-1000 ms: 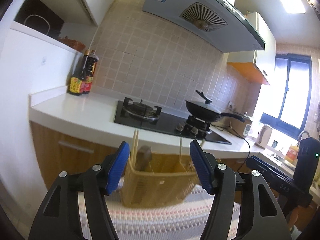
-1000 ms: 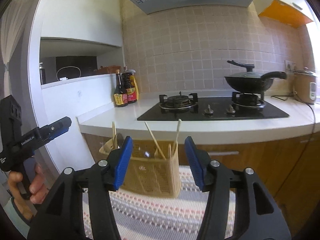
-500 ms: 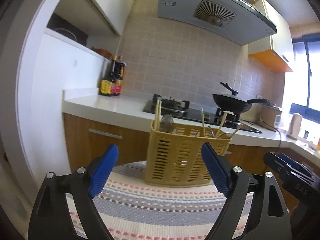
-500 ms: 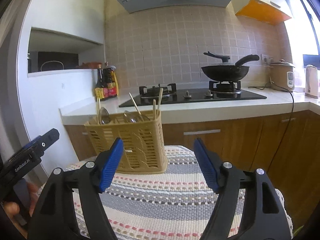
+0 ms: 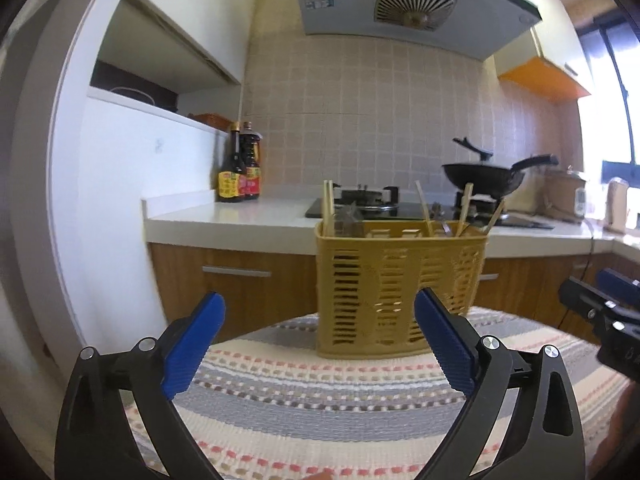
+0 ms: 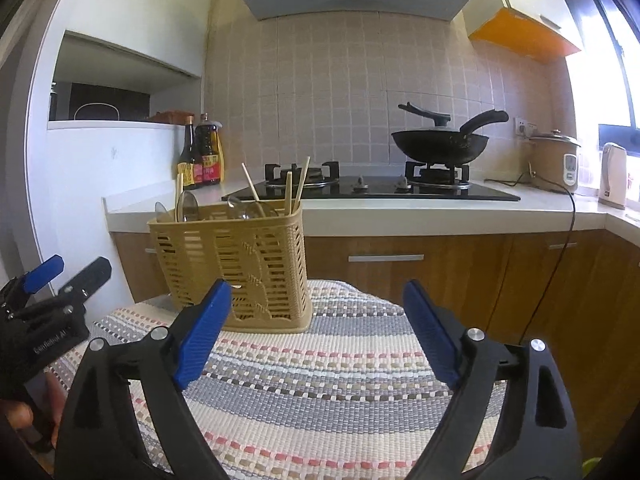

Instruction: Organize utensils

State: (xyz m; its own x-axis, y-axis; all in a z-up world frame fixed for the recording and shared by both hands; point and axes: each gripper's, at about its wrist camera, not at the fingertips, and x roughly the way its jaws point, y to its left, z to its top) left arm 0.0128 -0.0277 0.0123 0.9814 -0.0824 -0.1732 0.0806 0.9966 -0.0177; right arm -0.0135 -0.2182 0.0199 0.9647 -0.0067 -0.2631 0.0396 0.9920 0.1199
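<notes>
A yellow slotted utensil basket [image 5: 400, 292] stands upright on a striped woven mat [image 5: 320, 396]. Chopsticks [image 5: 329, 208] and spoons [image 6: 188, 206] stick out of its top. My left gripper [image 5: 320, 338] sits low in front of the basket, its jaws still opening, with nothing between the blue pads. My right gripper [image 6: 316, 330] hovers over the mat [image 6: 332, 380] to the right of the basket [image 6: 236, 268], jaws also opening and empty. Each gripper shows at the edge of the other's view: the right gripper [image 5: 604, 312] and the left gripper [image 6: 52, 284].
Behind the mat runs a white countertop [image 6: 420, 212] with a gas hob [image 6: 360, 190], a black wok [image 6: 440, 144], two sauce bottles [image 5: 240, 174], a rice cooker [image 6: 554, 162] and a kettle [image 6: 614, 174]. Wooden cabinet doors [image 6: 420, 268] stand below.
Both grippers dropped lower and their jaws spread wider. The left view rolled level. The basket, seen low between the pads before, now stands higher in both views.
</notes>
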